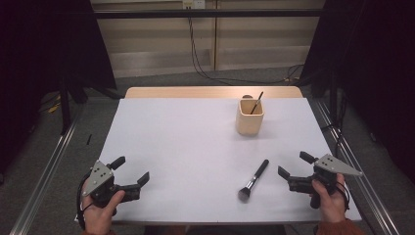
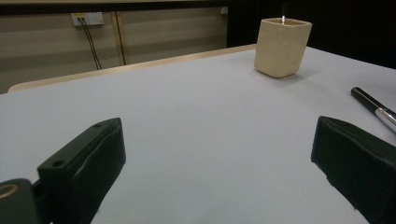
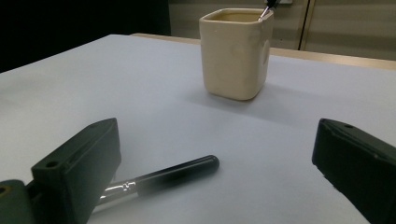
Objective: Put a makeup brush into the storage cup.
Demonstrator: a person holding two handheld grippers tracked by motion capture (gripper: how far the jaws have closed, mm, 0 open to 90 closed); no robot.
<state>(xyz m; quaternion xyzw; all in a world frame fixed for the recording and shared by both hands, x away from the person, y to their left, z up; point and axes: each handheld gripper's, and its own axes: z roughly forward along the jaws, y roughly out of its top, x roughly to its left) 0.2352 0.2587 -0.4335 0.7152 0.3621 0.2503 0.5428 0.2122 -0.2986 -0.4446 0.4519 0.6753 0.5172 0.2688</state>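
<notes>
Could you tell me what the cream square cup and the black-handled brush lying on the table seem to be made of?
Cream square cup: probably matte ceramic or plastic; smooth, rounded, even walls. Black-handled brush: glossy black handle, likely plastic or lacquered wood, with a shiny metal-looking collar.

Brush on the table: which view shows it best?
The high view: the whole brush shows, bristles to handle tip, lying between the cup and the right claw. The right gripper view shows the handle and ferrule; the left gripper view shows a short stretch of handle at its right edge.
</notes>
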